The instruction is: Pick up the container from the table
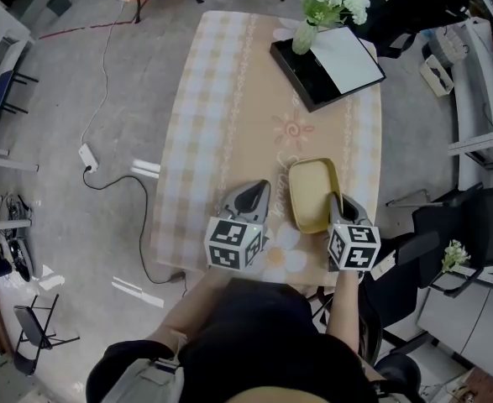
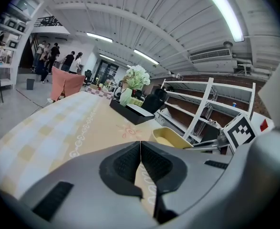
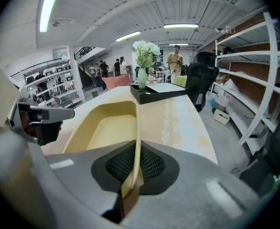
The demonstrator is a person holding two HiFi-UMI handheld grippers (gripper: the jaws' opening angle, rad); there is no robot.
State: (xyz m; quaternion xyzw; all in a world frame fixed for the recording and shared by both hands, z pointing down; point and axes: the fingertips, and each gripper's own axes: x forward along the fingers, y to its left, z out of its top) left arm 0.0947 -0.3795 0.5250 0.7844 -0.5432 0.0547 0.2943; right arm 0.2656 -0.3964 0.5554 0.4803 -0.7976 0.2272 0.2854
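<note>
Dark fabric of the person's top (image 1: pixel 263 334) fills the bottom of the head view. Just beyond it sit 2 marker cubes (image 1: pixel 233 242) printed with black-and-white squares, 1 on each gripper. The left gripper (image 1: pixel 261 190) hangs over the near end of the checked table (image 1: pixel 221 99). The right gripper (image 1: pixel 337 204) meets the right wall of the shallow yellow container (image 1: pixel 311 191), which sits at the table's near right, between the 2 grippers. At the far end lie a black tray (image 1: pixel 313 78) and a vase (image 1: pixel 305 36) of white flowers.

Left gripper view: the left gripper (image 2: pixel 140 144) has its ribbed pads pressed together with nothing between them. The container (image 2: pixel 171 138) lies ahead to the right.

Right gripper view: the right gripper (image 3: pixel 137 151) is clamped on the container (image 3: pixel 106 125), whose thin right wall runs straight between the pads. Whether its base touches the cloth cannot be told.
</note>
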